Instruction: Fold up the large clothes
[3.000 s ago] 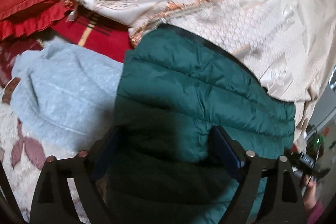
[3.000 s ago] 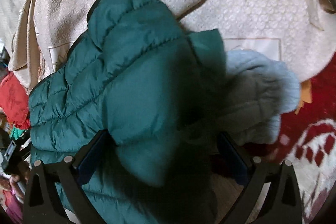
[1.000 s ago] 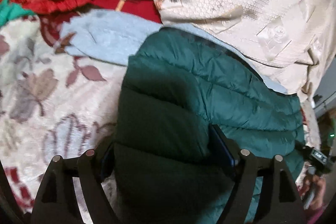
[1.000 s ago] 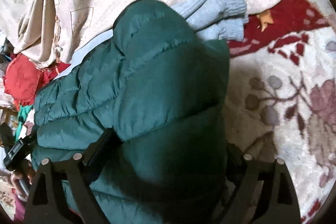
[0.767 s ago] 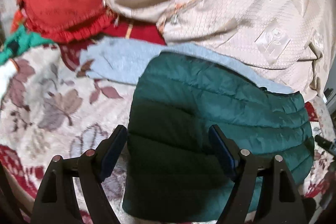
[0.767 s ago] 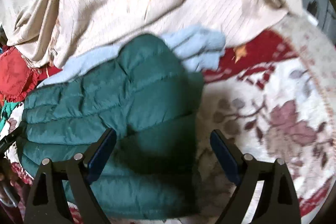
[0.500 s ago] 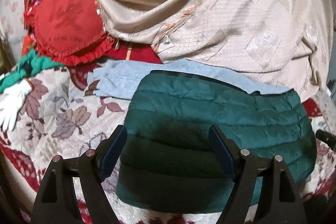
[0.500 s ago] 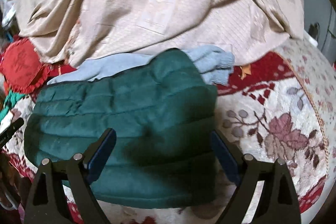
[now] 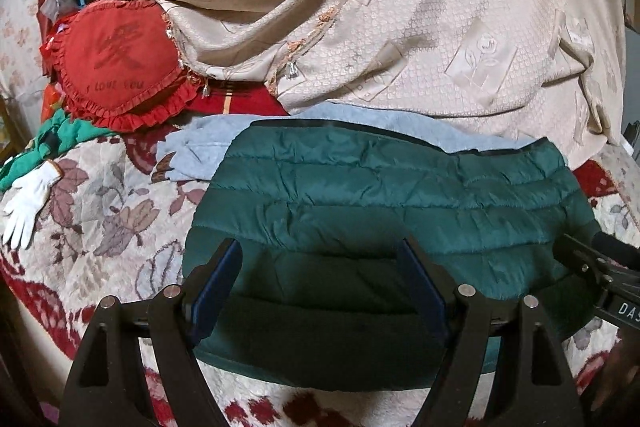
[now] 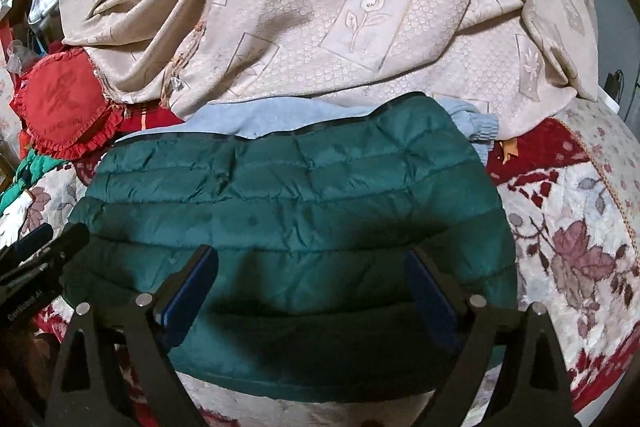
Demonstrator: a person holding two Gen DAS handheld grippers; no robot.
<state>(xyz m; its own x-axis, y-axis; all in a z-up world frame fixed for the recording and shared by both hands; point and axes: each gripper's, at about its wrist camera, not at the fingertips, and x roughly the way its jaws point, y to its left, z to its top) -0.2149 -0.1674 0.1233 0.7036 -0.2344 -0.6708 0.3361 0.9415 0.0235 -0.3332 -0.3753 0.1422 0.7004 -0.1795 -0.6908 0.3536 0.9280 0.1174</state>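
Observation:
A dark green quilted jacket (image 9: 380,195) lies folded flat on the floral bedspread (image 9: 100,211); it also shows in the right wrist view (image 10: 288,203). A light blue garment (image 9: 208,143) lies under its far edge and shows in the right wrist view (image 10: 280,115) too. My left gripper (image 9: 320,259) is open and empty, above the jacket's near left part. My right gripper (image 10: 312,267) is open and empty, above the jacket's near right part. Each gripper shows at the edge of the other's view.
A large beige patterned cloth (image 9: 400,27) is heaped behind the jacket. A red heart-shaped pillow (image 9: 116,67) sits at the back left. A white glove (image 9: 28,199) and a bright green garment (image 9: 60,143) lie at the left. The floral bedspread extends to the right (image 10: 568,227).
Both grippers carried the green jacket over, folded it down onto the bed, opened, let go and drew back. The jacket now lies flat in a folded rectangle.

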